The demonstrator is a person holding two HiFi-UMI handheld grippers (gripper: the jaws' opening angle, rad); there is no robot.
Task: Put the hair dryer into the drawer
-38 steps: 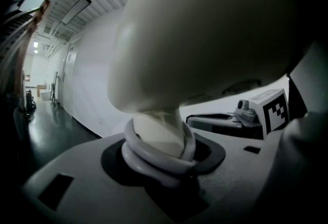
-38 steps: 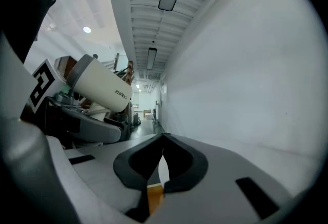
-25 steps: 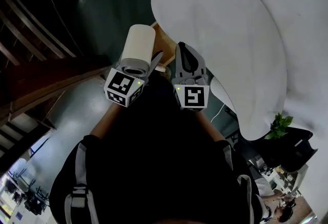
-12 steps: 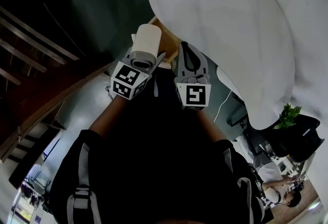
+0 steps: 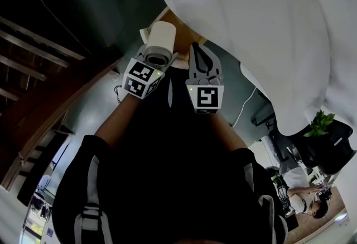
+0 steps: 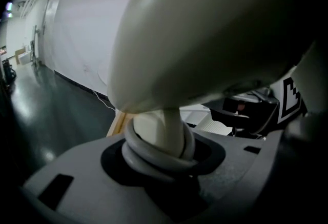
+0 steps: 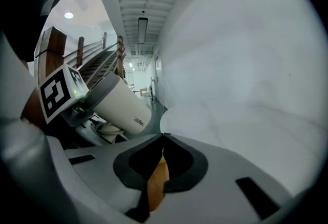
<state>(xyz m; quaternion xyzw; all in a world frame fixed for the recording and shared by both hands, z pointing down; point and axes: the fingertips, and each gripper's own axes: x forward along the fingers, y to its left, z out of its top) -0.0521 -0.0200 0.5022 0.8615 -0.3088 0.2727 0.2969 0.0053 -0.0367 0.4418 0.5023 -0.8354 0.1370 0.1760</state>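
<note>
Head view: in the upper middle of the frame, the left gripper (image 5: 158,60) is clamped on a cream plastic hair dryer with a cylinder barrel (image 5: 162,37). The barrel runs up and slightly right, away from the gripper's marker cube. The right gripper (image 5: 197,50) sits just beside it on the right, jaws together on nothing. A pale wooden edge (image 5: 167,15) shows just above the barrel, against a large white curved surface (image 5: 251,25); no drawer can be made out. Left gripper view: the hair dryer (image 6: 205,33) fills the top of the frame, its barrel crossing above the jaws. Its handle, wound with a grey cord (image 6: 154,159), drops between them. Right gripper view: the jaws meet at lower centre, and the hair dryer (image 7: 120,107) lies at centre left. The left hand probably delivers it, leaving the right hand free for the drawer.
</note>
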